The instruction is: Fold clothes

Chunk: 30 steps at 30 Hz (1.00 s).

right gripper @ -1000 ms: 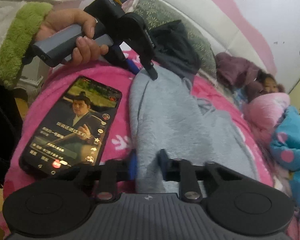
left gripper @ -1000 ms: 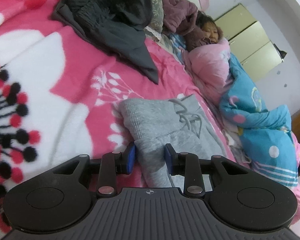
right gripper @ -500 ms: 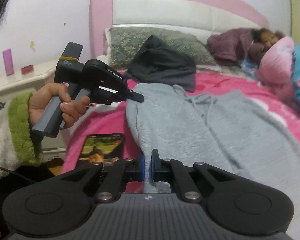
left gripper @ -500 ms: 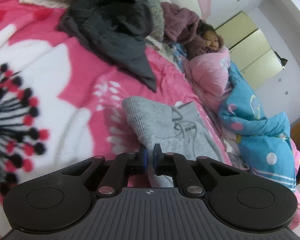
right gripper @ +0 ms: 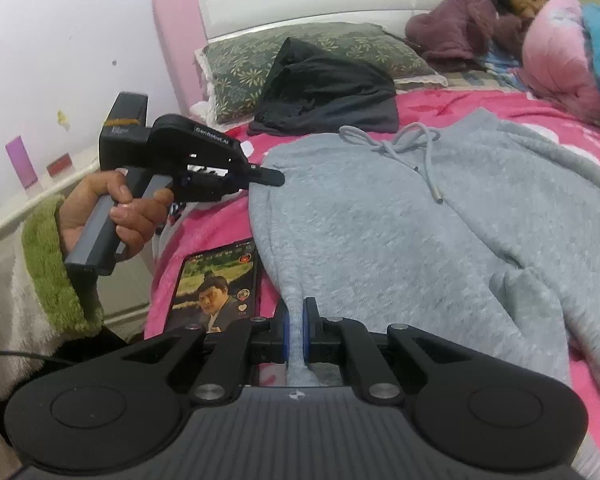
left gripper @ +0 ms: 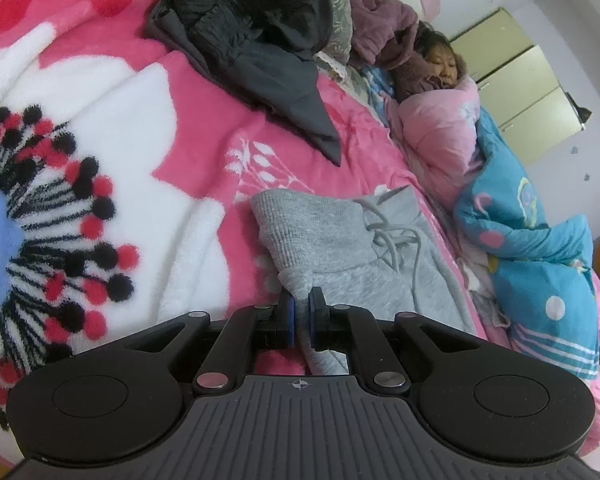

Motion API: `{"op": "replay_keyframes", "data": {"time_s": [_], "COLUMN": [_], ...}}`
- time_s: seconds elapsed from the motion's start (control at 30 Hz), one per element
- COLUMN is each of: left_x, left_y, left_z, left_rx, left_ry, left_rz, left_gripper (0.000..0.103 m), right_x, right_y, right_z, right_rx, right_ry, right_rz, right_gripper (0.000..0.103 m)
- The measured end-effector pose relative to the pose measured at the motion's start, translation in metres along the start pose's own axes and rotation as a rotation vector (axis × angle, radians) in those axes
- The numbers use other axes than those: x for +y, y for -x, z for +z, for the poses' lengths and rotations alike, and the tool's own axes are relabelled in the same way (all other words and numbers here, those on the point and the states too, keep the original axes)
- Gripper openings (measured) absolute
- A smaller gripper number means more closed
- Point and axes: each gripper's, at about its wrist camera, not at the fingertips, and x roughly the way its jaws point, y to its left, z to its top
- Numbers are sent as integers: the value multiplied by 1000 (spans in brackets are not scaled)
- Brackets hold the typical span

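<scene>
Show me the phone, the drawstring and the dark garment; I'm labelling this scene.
phone [right gripper: 220, 286]: right wrist view, on its lit screen.
drawstring [right gripper: 404, 142]: right wrist view, on the knot.
dark garment [left gripper: 256, 44]: left wrist view, on its bunched middle.

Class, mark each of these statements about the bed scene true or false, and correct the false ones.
1. The left gripper is shut on the grey drawstring sweatpants. True.
2. The right gripper hangs open above the sweatpants. False: it is shut on a pinch of the grey fabric.
3. The black smartphone lies face down with its screen dark. False: it lies face up beside the sweatpants, its screen lit with a video.
4. A dark grey garment lies heaped against the green floral pillow. True.
5. The sweatpants are spread on a plain white sheet. False: they lie on a pink flower-patterned fleece blanket.
</scene>
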Motion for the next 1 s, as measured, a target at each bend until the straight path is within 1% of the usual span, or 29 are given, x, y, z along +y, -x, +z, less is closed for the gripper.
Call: {"op": "replay_keyframes", "data": {"time_s": [0.07, 0.13, 0.2, 0.27, 0.3, 0.37, 0.4, 0.47, 0.5, 0.53, 0.57, 0.6, 0.67, 0.7, 0.73, 0.77, 0.87, 0.9, 1.0], "left_x": [2, 3, 3, 3, 3, 4, 5, 7, 7, 7, 6, 5, -4, -11, -19, -26, -63, -77, -115], "left_y": [0, 0, 1, 4, 6, 11, 14, 22, 25, 27, 29, 31, 35, 39, 43, 47, 67, 74, 94], "left_z": [1, 2, 2, 3, 3, 4, 5, 6, 7, 6, 5, 4, 0, -5, -10, -15, -42, -53, -88], "left_rx": [2, 3, 0, -15, -29, -58, -81, -134, -158, -176, -192, -208, -243, -257, -258, -253, -231, -218, -134], "left_ry": [6, 7, 7, 10, 14, 21, 25, 33, 37, 36, 33, 30, -8, -36, -61, -84, -178, -220, -341], "left_rz": [-9, -18, -23, -25, -24, -22, -13, 14, 24, 27, 26, 26, 26, 28, 19, 6, -98, -137, -241], "left_gripper": [11, 12, 13, 18, 19, 24, 25, 31, 31, 31, 32, 32, 32, 32, 32, 32, 33, 35, 42], "right_x": [0, -1, -3, -7, -10, -14, -14, -14, -11, -9, -4, 5, 20, 29, 38, 45, 66, 70, 78], "right_y": [1, 3, 9, 22, 33, 61, 79, 114, 134, 153, 170, 190, 222, 239, 256, 270, 307, 316, 336], "right_z": [-1, -2, -4, -7, -10, -18, -25, -39, -49, -59, -68, -80, -100, -110, -120, -128, -150, -156, -168], "right_rx": [-12, -20, -30, -55, -81, -145, -182, -252, -288, -321, -348, -379, -436, -464, -489, -512, -591, -611, -660], "right_ry": [-32, -67, -116, -172, -203, -267, -308, -388, -430, -471, -503, -532, -571, -589, -605, -618, -646, -649, -664], "right_rz": [-4, -20, -41, -63, -78, -117, -144, -197, -234, -271, -310, -352, -411, -441, -474, -500, -563, -577, -609], "right_gripper": [6, 8, 14, 28, 30, 41, 44, 47, 47, 51, 57, 60, 71, 72, 77, 85, 99, 100, 103]}}
